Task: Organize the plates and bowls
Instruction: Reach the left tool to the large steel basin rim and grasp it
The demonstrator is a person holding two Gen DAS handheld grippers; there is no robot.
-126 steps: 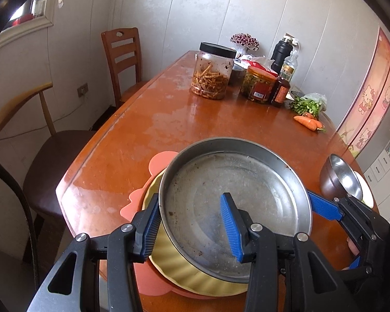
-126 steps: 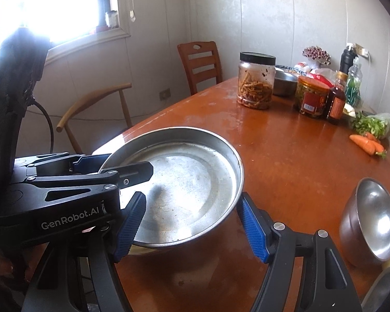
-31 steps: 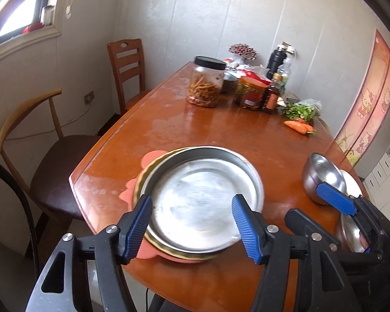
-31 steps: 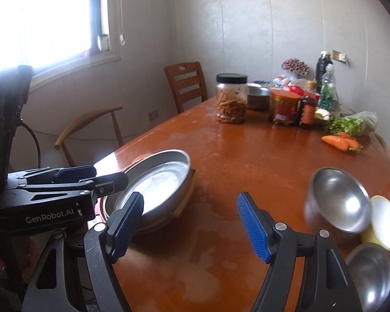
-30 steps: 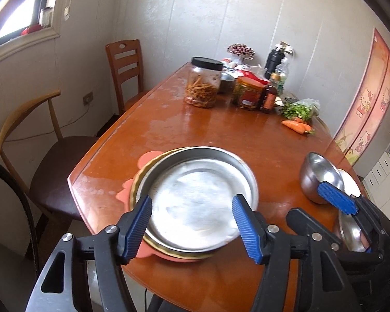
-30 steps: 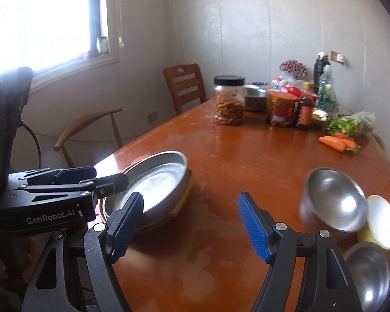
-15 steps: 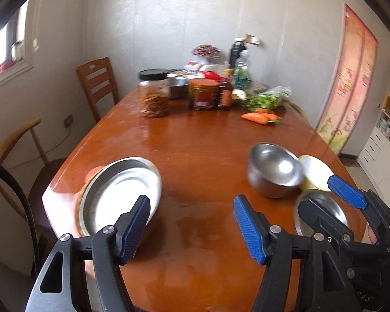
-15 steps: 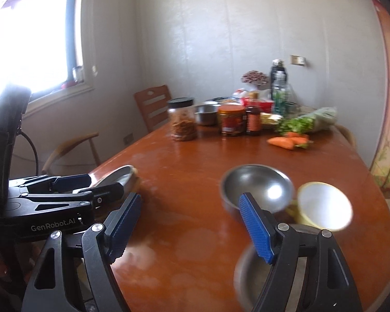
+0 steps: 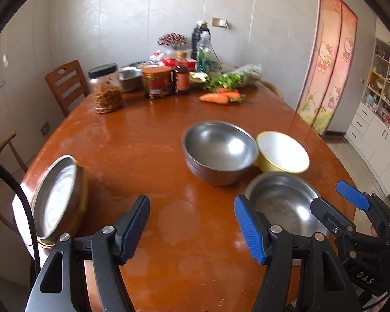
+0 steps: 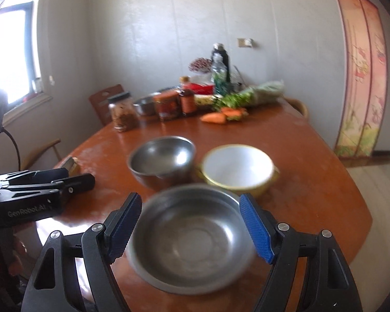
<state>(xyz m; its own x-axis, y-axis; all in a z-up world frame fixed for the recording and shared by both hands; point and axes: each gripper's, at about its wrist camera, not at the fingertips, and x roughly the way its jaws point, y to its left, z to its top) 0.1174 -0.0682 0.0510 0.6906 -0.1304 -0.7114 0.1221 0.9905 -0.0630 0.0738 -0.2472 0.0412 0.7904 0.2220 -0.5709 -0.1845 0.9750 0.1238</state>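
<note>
Both grippers have swung right, away from the stacked plates (image 9: pixel 56 197). Right gripper (image 10: pixel 192 227) now frames the near steel bowl (image 10: pixel 192 236), jaws wide, empty; left gripper (image 9: pixel 192 225) likewise empty. Bowls likely next.

Right wrist view motion-blurred throughout: near steel bowl (image 10: pixel 192 236) smeared at rim, jar labels unreadable. Stacked metal plate (image 9: pixel 55 195) at left tabletop (image 9: pixel 148 140) edge, plates beneath mostly hidden. In left view, left hand-held gripper (image 9: pixel 192 223) finger covers shallow bowl's near rim.
</note>
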